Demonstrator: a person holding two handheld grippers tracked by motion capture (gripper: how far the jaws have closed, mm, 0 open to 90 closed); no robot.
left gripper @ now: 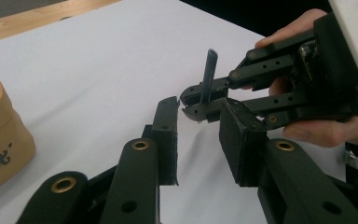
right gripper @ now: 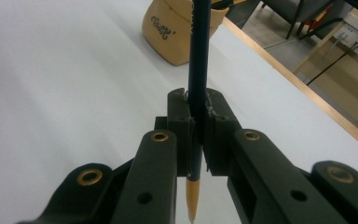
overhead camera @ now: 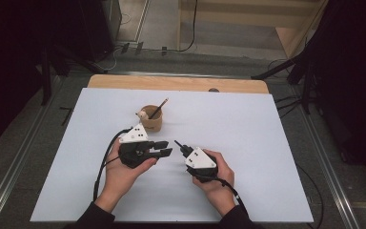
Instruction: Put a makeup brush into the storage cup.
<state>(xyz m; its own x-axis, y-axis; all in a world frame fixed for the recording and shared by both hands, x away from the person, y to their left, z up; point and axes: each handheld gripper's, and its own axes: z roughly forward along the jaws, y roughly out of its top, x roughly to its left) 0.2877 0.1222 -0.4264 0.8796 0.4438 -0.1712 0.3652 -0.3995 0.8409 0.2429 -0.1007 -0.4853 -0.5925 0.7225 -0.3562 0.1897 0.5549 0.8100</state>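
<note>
Your two hands come in from the bottom of the high view, sitting low in the middle of the frame on the white-covered table [overhead camera: 248,133]. Right gripper [right gripper: 196,116] has its jaws clamped tight on a dark blue pencil [right gripper: 196,70], sharpened tip poking out toward the bottom of the right gripper view. Left gripper [left gripper: 198,140] has its jaws open, nothing between the pads, and they sit just beside the right one's tips in the left gripper view. Up a bit and left of centre there's a tan round pencil cup [overhead camera: 151,119] with another pencil [overhead camera: 159,109] leaning in it.
</note>
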